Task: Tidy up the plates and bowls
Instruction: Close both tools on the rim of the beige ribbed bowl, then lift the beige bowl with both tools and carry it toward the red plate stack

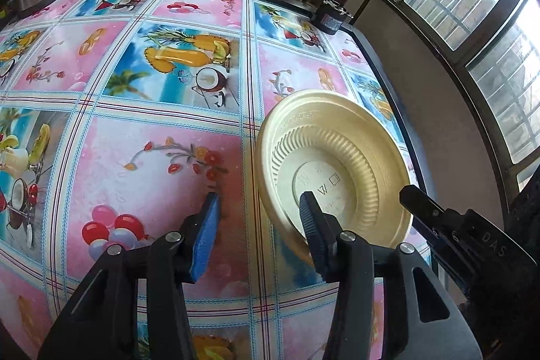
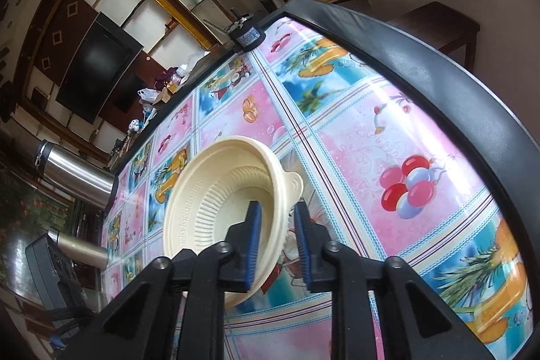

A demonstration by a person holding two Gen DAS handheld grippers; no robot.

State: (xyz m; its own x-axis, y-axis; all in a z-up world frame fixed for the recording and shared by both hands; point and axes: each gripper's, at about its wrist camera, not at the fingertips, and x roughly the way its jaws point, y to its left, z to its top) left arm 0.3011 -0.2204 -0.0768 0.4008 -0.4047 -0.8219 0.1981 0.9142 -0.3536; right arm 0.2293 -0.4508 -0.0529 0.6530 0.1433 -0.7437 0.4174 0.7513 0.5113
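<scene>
Cream plate sits nested in a bowl, right gripper pinching their rim, left gripper spread; placement remains.

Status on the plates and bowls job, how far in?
Midway, at a guess. Done: the cream plate already sits nested in a handled bowl. In hand: the right gripper pinches that stack's rim, tilted. Left gripper open, idle. Left: placing the stack; no other dishes visible.

Two close wrist views down along the jaws, both sharing the patterned tablecloth.
</scene>
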